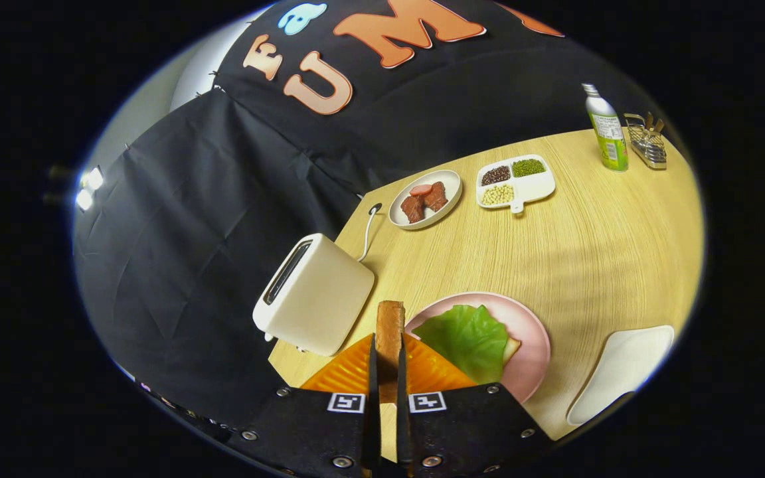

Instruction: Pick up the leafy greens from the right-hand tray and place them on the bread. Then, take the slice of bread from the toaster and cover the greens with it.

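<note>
- Tool state: the tool (389, 372) is clenched on the slice of bread (390, 332); both fingers press its flat faces, one on each side, low in the centre of the frame.
- Slice orientation: the slice stands on edge, long axis running up the frame away from the fingers, browned crust edge facing the camera.
- Key relation: the pink plate (528, 332) lies just to the lower right of the held slice. On it rests the lettuce leaf (467, 335), with a pale corner of the bottom bread (512, 346) showing at the leaf's right edge. Judgement: the slice must travel right and tip from upright to flat to cover the leaf.
- Toaster (313, 292): left of the slice, cream, smooth, rounded box; its slot appears dark and empty. A cord (366, 232) runs from it toward the upper part of the frame.
- Tray (621, 365): white, smooth, rounded rectangle at lower right.
- Ribbed orange surface (349, 372): directly beyond the fingers, beneath the slice; its identity cannot be told.
- Counter (588, 239): light wood grain, matte.
- Leaf: bright green, crinkled, glossy; likely light and liable to shift under contact.
</note>
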Tool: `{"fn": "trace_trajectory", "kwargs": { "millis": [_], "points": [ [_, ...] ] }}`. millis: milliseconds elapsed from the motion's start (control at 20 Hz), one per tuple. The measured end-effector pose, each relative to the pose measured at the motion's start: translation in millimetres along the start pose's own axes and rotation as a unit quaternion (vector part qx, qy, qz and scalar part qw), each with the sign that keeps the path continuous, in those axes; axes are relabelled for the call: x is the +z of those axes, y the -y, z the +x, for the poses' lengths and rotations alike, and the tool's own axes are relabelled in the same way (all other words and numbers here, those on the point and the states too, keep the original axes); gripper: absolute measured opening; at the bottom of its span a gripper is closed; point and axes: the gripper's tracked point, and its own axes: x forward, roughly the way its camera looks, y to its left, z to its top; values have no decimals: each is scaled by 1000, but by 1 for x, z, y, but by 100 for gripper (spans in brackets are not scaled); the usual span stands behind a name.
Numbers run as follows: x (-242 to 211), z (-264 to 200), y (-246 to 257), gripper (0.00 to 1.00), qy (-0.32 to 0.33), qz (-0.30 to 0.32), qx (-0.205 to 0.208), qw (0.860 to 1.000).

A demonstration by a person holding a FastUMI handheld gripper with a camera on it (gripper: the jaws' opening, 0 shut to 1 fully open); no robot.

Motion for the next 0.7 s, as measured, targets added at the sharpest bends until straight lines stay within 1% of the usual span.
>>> {"fn": "trace_trajectory", "kwargs": {
  "millis": [100,200,350,500,700],
  "points": [
    [-8,5,10,10,-4,6,-1,1000],
    [-19,13,30,10,-8,7,-18,1000],
    [-18,15,41,10,-2,23,-29,999],
    [-24,17,58,10,-8,15,-54,998],
    [-26,20,62,12,-6,-2,-63,998]
  ]
}}
